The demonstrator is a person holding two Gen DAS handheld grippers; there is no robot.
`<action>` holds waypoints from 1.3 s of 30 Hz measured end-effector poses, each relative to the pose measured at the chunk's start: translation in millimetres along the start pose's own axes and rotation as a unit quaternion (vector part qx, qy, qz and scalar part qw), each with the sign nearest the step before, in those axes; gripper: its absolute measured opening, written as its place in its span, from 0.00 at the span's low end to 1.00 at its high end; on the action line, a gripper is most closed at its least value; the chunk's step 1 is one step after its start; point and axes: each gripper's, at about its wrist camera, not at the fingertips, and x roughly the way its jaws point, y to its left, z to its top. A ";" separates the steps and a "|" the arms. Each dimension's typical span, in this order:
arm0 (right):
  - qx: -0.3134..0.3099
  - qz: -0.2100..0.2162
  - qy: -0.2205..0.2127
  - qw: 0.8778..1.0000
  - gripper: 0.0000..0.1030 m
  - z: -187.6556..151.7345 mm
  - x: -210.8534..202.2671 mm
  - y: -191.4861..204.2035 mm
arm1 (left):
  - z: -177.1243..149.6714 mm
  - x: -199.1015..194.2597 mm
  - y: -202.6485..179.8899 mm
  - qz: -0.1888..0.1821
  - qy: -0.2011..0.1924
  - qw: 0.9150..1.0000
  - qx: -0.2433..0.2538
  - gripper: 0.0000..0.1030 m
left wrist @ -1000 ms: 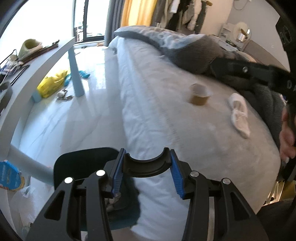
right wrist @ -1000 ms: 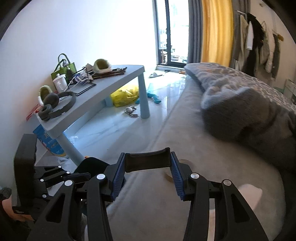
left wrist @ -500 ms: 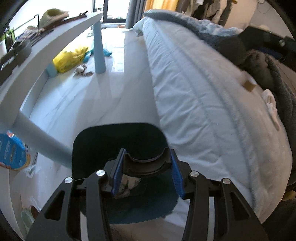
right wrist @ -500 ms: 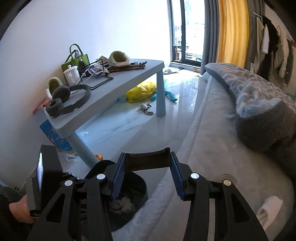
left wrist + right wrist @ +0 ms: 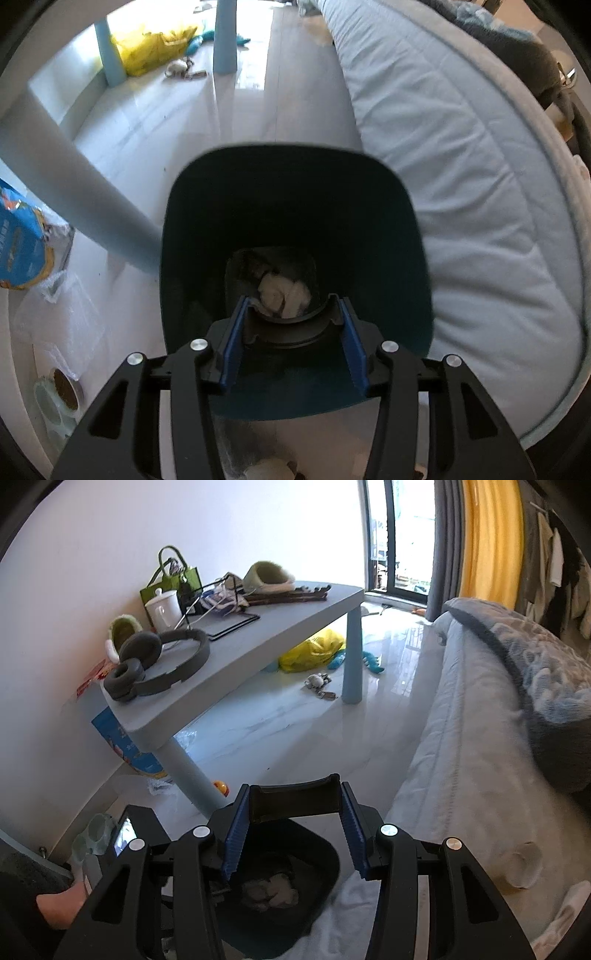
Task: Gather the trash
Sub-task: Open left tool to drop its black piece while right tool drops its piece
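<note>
A dark teal trash bin (image 5: 295, 177) stands on the floor beside the bed and holds crumpled white tissues (image 5: 282, 293). My left gripper (image 5: 293, 345) is open and empty, directly above the bin's mouth. The bin (image 5: 317, 853) and its tissues (image 5: 271, 888) also show in the right wrist view, below my right gripper (image 5: 293, 830), which is open and empty. A paper cup (image 5: 524, 864) and a white crumpled cloth (image 5: 567, 904) lie on the bed at the right.
A light blue table (image 5: 295, 627) with headphones (image 5: 159, 664), a mug and a green bag stands left. Its leg (image 5: 74, 199) is close to the bin. A yellow bag (image 5: 155, 48), toys and packaging lie on the floor. The bed (image 5: 461, 184) runs along the right.
Both grippers have swung away from the bed and down toward the bin. The left one now looks straight into it. The cup and cloth have left the left view.
</note>
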 end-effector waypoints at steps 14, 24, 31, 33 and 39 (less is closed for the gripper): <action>0.032 -0.002 0.095 0.995 0.46 -18.1 76.8 16.5 | -5.4 -32.7 28.2 -0.012 -0.041 0.999 -0.006 0.72; 0.053 0.016 0.159 0.986 0.46 -46.5 133.2 29.9 | -4.5 -71.3 57.2 0.001 -0.090 0.996 -0.024 0.63; 0.044 0.014 0.207 0.977 0.46 -67.2 164.9 43.6 | -2.9 -95.5 70.4 0.006 -0.123 0.991 -0.044 0.54; 0.041 0.012 0.222 0.974 0.46 -73.5 172.4 47.4 | -1.7 -106.0 71.8 0.011 -0.139 0.989 -0.048 0.52; 0.043 0.021 0.252 0.967 0.47 -88.7 188.2 53.6 | 7.7 -141.5 71.8 0.004 -0.194 0.979 -0.063 0.47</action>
